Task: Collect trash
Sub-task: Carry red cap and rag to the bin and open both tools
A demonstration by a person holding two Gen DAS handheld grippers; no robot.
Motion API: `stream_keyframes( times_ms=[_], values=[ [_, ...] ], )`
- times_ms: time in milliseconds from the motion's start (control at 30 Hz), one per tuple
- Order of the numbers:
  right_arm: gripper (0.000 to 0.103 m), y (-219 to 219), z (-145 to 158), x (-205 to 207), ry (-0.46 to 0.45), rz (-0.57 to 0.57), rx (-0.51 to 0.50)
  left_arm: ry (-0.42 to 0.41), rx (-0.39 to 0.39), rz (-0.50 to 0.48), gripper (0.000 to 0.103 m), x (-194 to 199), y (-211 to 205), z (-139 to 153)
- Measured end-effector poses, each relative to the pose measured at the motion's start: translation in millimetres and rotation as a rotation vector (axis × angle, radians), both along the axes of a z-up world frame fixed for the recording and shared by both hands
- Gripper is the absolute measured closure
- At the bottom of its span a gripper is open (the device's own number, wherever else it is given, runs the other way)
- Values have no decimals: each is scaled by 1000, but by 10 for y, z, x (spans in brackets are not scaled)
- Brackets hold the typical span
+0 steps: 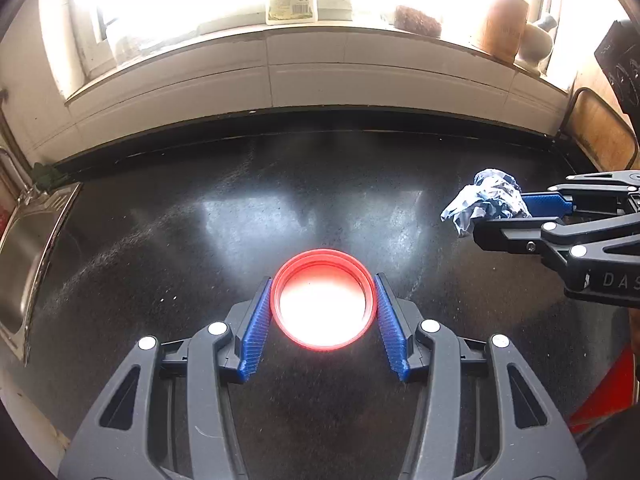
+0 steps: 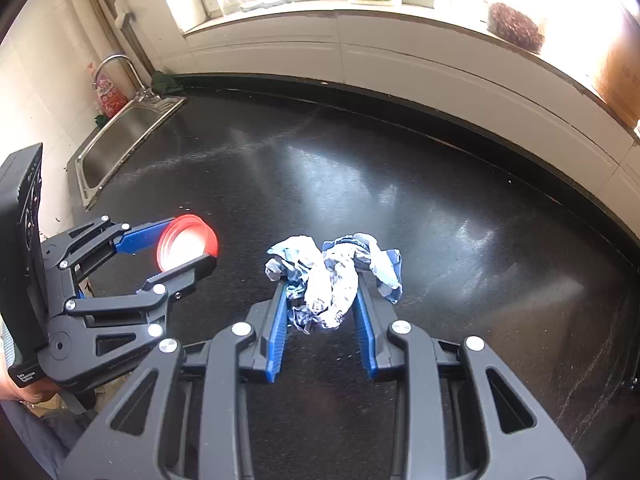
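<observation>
**Lid and wrapper held above a dark kitchen counter**

Black, glossy counter (image 1: 168, 248) fills both views, with glare from the window streaked across it. Your left gripper (image 1: 324, 280) pinches a red lid (image 1: 323, 304) between its blue pads (image 1: 256, 332), one pad on each side of the rim. You hold the lid with its open side facing the wrist camera, so the pale inside shows as a bright disc inside a ridged red ring; in the right wrist view the lid (image 2: 187, 248) stands on edge in the left gripper (image 2: 188, 240), clear of the counter.

Your right gripper (image 2: 320, 292) is closed on a crumpled wrapper (image 2: 332, 276), white and blue, creased into many folds. The wad spills out past both fingertips, its long axis running across the jaws, left to right. From the left wrist view the wrapper (image 1: 486, 200) pokes out of the right gripper (image 1: 500, 216) toward the left, well apart from the lid.

A steel sink (image 2: 120, 140) with a curved tap (image 2: 120, 68) lies at the counter's left end, a red-printed bottle (image 2: 108, 96) beside it. On the sill (image 1: 320, 26) above the white tiles stand a labelled bag (image 1: 290, 2), a brown scrubby lump (image 1: 418, 20) and a wooden jar (image 1: 504, 26). A wooden board (image 1: 600, 132) leans at the far right. Nothing lies between the two grippers.
</observation>
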State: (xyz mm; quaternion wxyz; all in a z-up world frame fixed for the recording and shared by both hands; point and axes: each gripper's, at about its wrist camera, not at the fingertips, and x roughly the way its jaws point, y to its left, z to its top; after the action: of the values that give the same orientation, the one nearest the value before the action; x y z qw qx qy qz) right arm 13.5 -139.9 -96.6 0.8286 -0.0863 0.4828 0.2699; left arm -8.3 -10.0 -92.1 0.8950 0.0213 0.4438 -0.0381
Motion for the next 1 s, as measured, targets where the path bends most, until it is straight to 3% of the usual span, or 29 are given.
stream_keyframes(
  times_ms=[233,500,700,833,1000],
  values=[
    [72,612,69,-156,-19,133,-16,-13,-16,152,54,-353,516,34],
    [72,2184,13,-624,21,485,10,6,-23,495,54,-1265,1639,-47],
    [72,3418,-187,-1267,115,755,23,63,-54,834,54,-2398,2561,-401],
    [72,4192,-456,-1812,188,923,-1,105,-75,1001,54,-3053,2991,-696],
    [72,4878,-832,-2281,238,1016,-58,135,-131,1126,54,-3564,3373,-1064]
  ],
)
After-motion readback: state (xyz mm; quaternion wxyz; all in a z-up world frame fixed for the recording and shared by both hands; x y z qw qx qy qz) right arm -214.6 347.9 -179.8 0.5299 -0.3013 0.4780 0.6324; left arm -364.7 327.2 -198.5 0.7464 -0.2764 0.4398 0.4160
